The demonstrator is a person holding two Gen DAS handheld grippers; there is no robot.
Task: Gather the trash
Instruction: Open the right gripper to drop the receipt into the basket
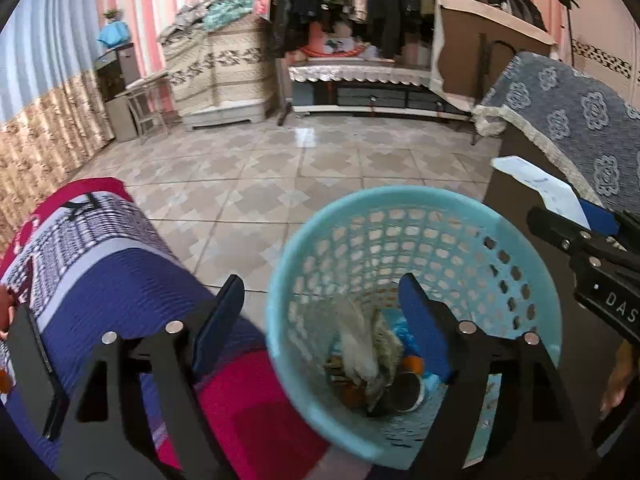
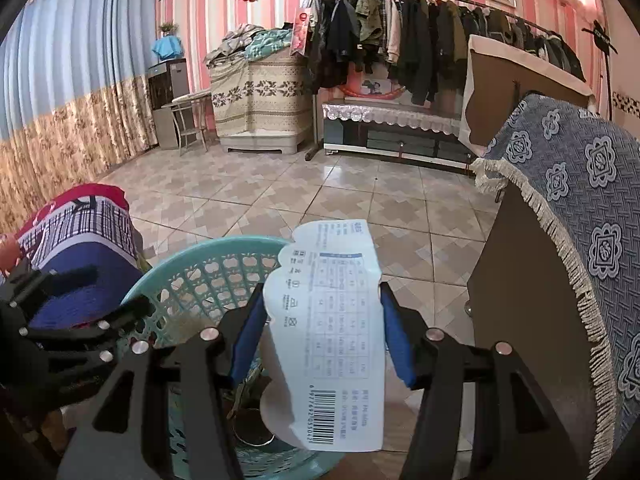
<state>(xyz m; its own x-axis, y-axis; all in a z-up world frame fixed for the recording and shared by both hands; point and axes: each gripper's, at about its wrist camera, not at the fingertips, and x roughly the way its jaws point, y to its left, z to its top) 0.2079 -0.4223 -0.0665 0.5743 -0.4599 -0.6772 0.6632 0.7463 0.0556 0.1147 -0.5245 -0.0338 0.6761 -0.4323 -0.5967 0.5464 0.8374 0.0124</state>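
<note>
Gripper body lettering: white capitals "DAS", cut off at the picture's edge, on the black right gripper [image 1: 532, 196] seen from the left wrist camera
Paper wrapper [image 2: 332, 336]: barcode near its lower end, between the tongs' blue pads; digits beside it read roughly "6977692055042", partly uncertain
Wrapper table: a printed grid of small figures and a row of care symbols above the tongs; too small to read

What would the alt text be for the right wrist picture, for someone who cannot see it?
A claw grips a white printed packet over a turquoise basket on a tiled floor. A second black claw reaches in from the left; a clothes rail stands behind.
</note>
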